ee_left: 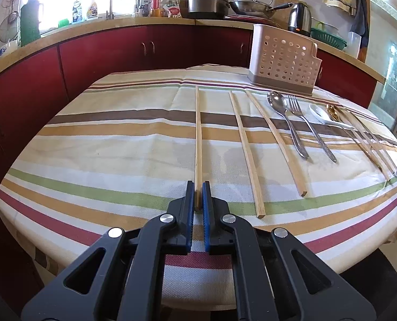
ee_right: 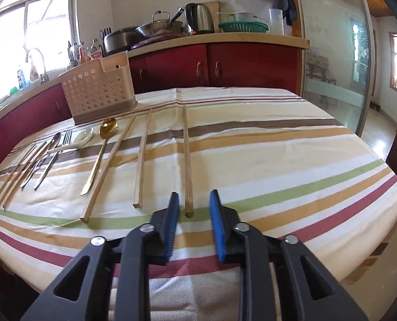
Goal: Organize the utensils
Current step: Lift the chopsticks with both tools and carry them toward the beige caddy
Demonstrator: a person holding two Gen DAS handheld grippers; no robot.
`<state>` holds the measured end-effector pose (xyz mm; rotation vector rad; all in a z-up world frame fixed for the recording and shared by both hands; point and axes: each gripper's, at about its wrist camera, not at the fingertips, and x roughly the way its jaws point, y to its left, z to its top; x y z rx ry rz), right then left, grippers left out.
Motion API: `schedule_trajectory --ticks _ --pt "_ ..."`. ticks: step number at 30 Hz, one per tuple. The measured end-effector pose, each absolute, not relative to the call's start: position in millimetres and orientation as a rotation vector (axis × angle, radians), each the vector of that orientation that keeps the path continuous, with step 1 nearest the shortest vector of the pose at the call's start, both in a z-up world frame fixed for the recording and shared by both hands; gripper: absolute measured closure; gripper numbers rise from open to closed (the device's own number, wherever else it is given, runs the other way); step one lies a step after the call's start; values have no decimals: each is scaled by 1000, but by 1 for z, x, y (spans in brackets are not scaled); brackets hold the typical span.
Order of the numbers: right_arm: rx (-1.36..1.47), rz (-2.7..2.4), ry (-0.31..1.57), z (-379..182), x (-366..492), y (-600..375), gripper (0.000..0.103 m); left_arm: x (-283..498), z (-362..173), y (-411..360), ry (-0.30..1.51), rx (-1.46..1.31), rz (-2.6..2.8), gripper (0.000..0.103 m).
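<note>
Wooden chopsticks lie in a row on the striped tablecloth (ee_left: 105, 144). My left gripper (ee_left: 198, 185) is shut on the near end of the leftmost chopstick (ee_left: 198, 133), which still rests on the cloth. In the right wrist view my right gripper (ee_right: 194, 193) stands open, its blue pads on either side of the near end of the rightmost chopstick (ee_right: 187, 160) without touching it. A perforated beige utensil caddy (ee_left: 284, 58) (ee_right: 99, 91) stands at the table's far side.
Between the two held ends lie more chopsticks (ee_left: 245, 147) (ee_right: 142, 160), a silver spoon (ee_left: 286, 123), a fork (ee_left: 309, 128), a white ceramic spoon (ee_left: 324, 116) and a gold spoon (ee_right: 102, 149). Red cabinets and a cluttered counter run behind the table.
</note>
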<state>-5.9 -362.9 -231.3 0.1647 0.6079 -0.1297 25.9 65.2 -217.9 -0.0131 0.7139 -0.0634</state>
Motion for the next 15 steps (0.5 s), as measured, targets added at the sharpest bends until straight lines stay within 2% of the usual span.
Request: schedule_trajectory --ticks 2,15 --pt "171 -115 614 -231 -6 -363 96 26 -218 66 720 -20 -64 97" --pt "141 -125 504 -189 -18 -359 96 22 -197 74 695 -48 -42 97"
